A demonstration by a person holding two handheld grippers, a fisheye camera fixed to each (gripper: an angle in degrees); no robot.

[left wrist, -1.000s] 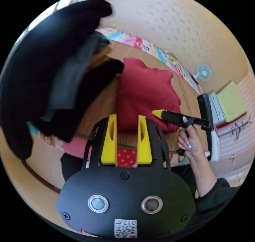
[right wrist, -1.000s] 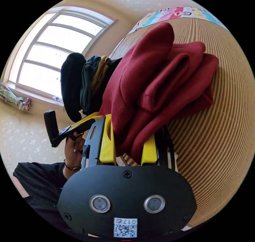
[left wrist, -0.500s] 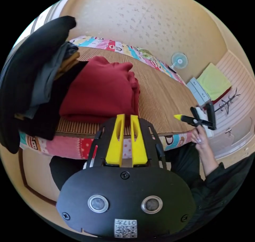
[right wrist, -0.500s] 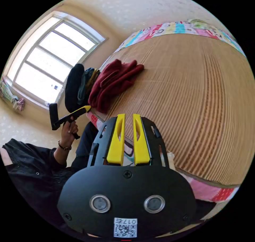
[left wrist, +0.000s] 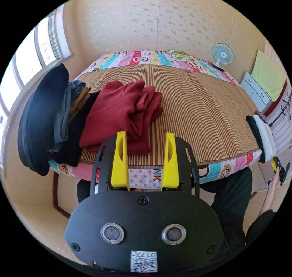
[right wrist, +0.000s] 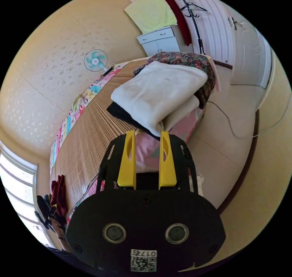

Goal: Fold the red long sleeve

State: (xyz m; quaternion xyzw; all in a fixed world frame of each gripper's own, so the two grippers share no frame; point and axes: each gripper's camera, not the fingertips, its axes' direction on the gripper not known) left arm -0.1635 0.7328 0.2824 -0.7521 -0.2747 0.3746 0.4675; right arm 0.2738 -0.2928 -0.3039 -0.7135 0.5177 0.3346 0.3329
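woven matting covers the bed (left wrist: 194, 106), with a bright patterned sheet showing round its edge, and the room behind it has pale papered walls and a window on one side. nearest in the left gripper view, the left gripper (left wrist: 145, 158) hangs off the near edge of the bed with its yellow jaws apart and nothing between them, aimed toward the red long sleeve (left wrist: 121, 115). that garment lies in a compact folded bundle near the bed's near edge, just beside a pile of dark clothes (left wrist: 51, 115) that spills over the side; judging by its shape, the fold looks done and it has been parked next to the pile to keep the middle of the mat free. farther off, a fan (left wrist: 222, 53) stands by the wall. in the right gripper view, the right gripper (right wrist: 147, 159) points at the bed's other end, jaws apart and empty, just short of a folded cream garment (right wrist: 158, 91) stacked on a black one. the person's right hand (left wrist: 275, 179) is held out low and to the side.
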